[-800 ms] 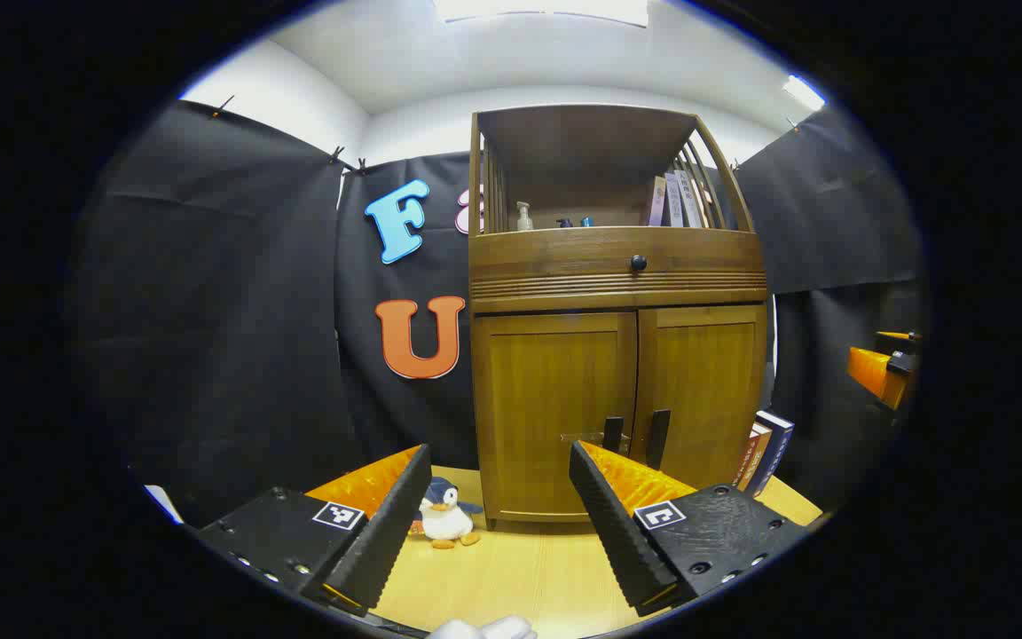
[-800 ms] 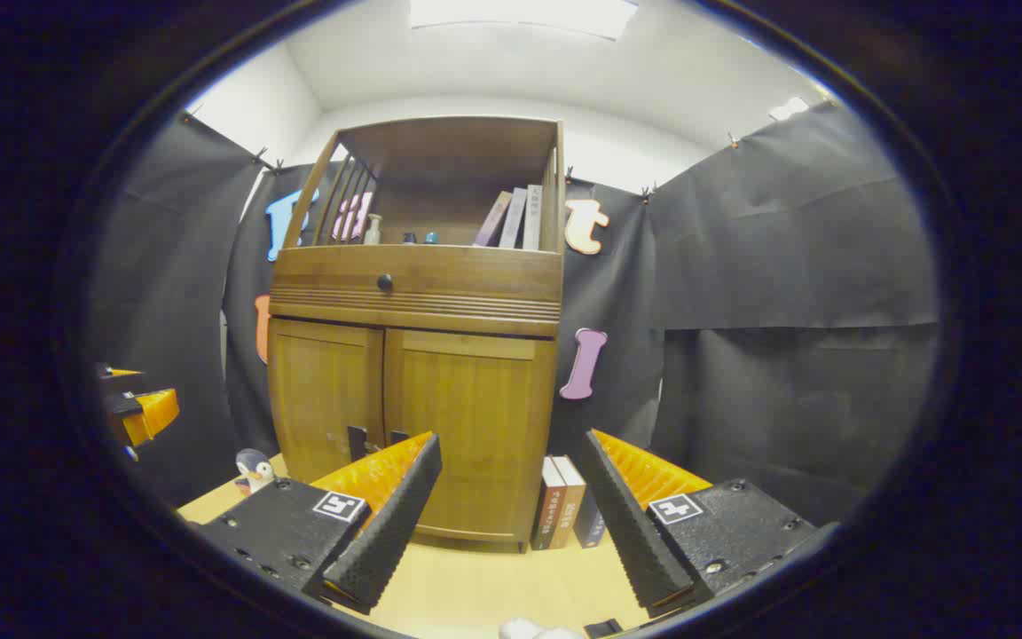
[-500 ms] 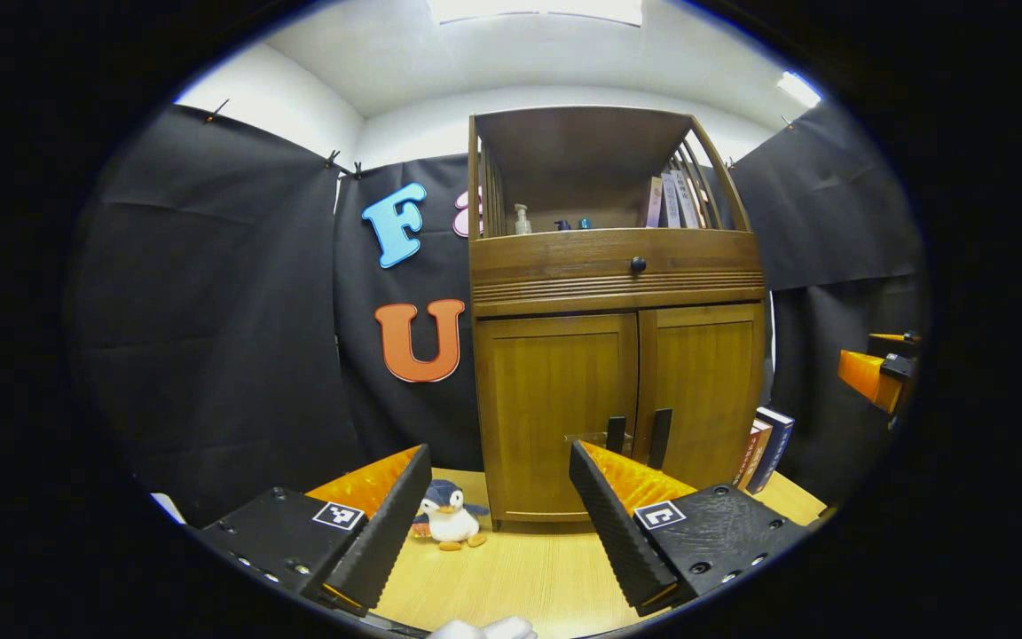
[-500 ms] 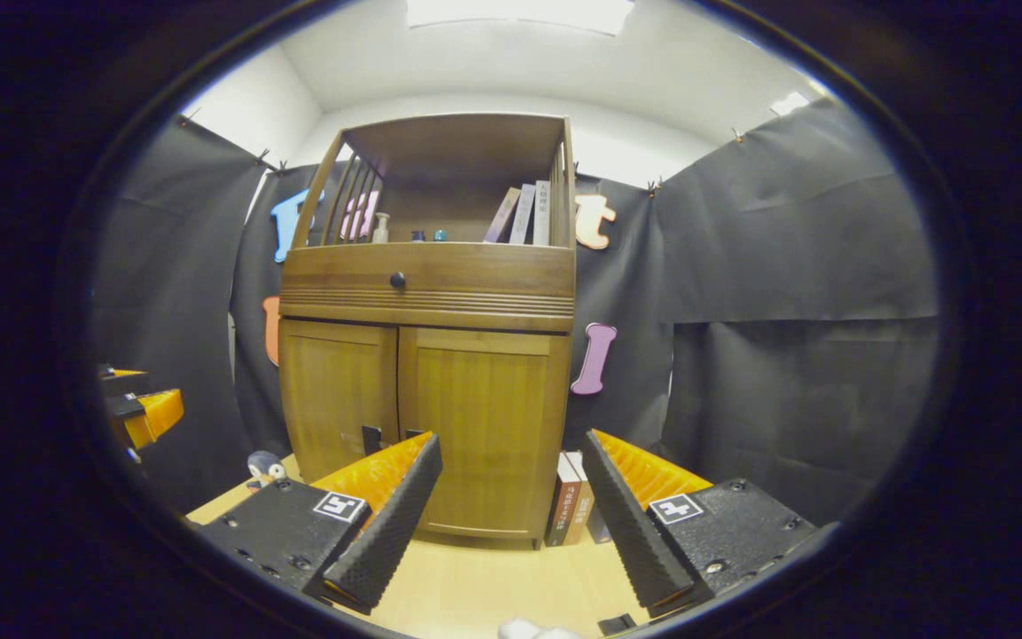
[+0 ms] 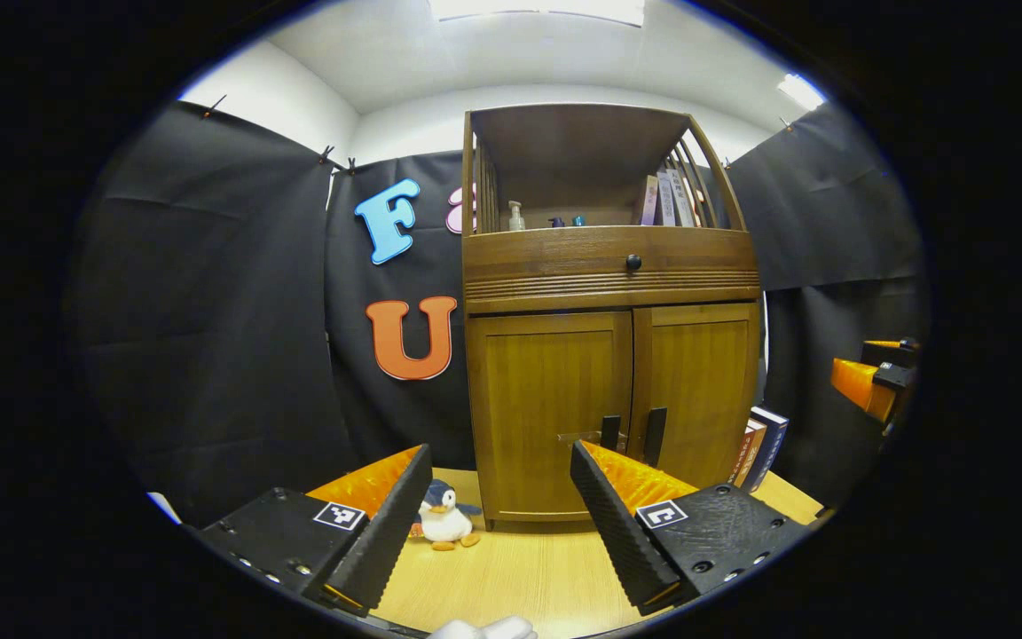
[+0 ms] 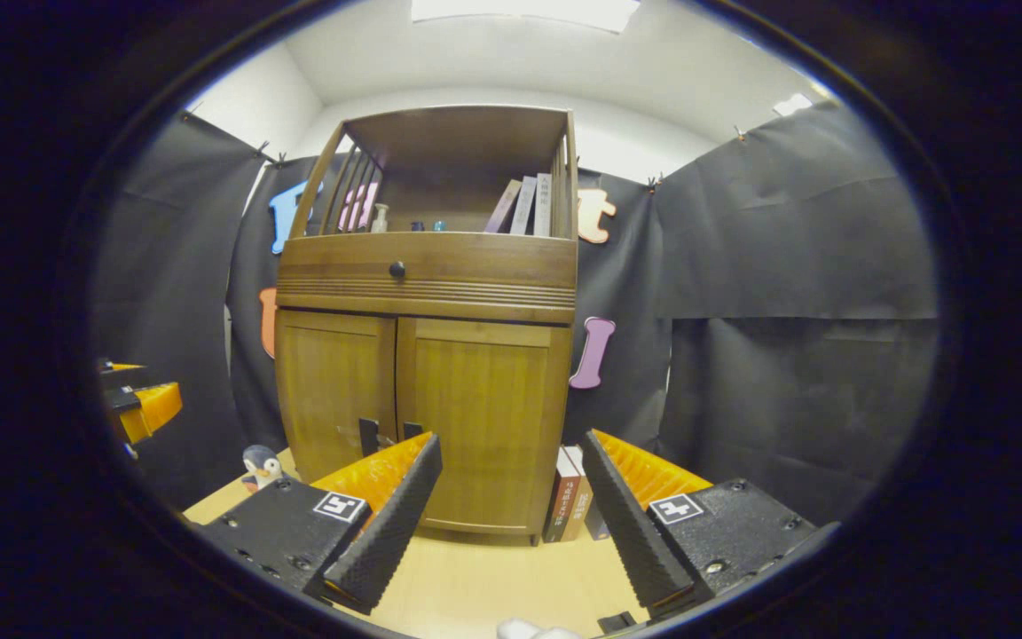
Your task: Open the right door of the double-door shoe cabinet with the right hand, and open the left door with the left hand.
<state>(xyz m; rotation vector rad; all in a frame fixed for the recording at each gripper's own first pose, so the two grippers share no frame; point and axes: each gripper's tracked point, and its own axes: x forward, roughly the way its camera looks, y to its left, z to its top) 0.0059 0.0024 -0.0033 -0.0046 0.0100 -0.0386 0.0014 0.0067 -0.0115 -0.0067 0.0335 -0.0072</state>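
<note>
The wooden shoe cabinet (image 5: 609,266) stands on the table with both lower doors closed. In the left gripper view its left door (image 5: 546,399) and right door (image 5: 697,382) meet at two dark upright handles (image 5: 609,432) low down. My left gripper (image 5: 500,448) is open and holds nothing, some way short of the left door. In the right gripper view my right gripper (image 6: 512,439) is open and holds nothing, in front of the right door (image 6: 480,417), with the handles (image 6: 411,430) to its left. Each view catches the other gripper at its edge (image 5: 870,382) (image 6: 138,404).
A small penguin plush (image 5: 443,519) sits on the light wooden table (image 5: 520,577) by the cabinet's left corner. Books (image 6: 569,497) lean against its right side. Above the doors is a drawer with a round knob (image 5: 632,261), then an open shelf with bottles and books.
Both grippers have drifted slightly towards the cabinet, which looks a little larger and has shifted right in the right gripper view. The doors stay closed and both grippers stay open.
</note>
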